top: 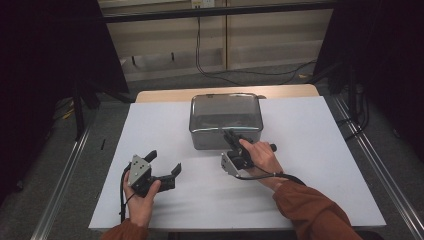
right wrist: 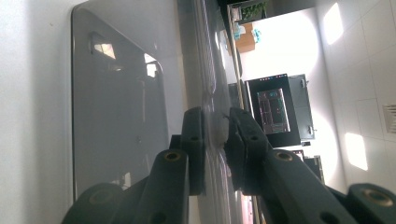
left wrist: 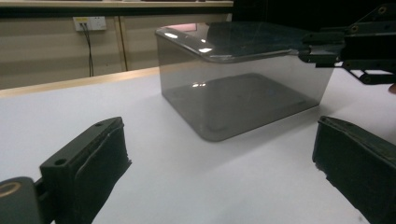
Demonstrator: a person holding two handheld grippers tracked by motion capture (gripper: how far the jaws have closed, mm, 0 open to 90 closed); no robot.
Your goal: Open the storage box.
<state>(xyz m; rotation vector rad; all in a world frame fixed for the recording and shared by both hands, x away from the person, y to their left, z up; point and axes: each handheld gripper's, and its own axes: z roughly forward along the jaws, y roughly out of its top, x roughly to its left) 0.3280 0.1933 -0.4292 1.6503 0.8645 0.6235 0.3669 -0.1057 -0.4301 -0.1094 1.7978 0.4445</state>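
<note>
The right gripper (top: 231,136) pinches the box's lid (top: 225,111) edge, left gripper (top: 165,162) spread nearby; thin plastic could slip free.

A white surface (top: 310,165) carries the things, laid over a light wooden top whose far edge shows as a strip behind it. One smoky, see-through grey box (top: 226,121) with rounded corners and a flat lid stands directly on it, near the far edge and about midway across.
</note>
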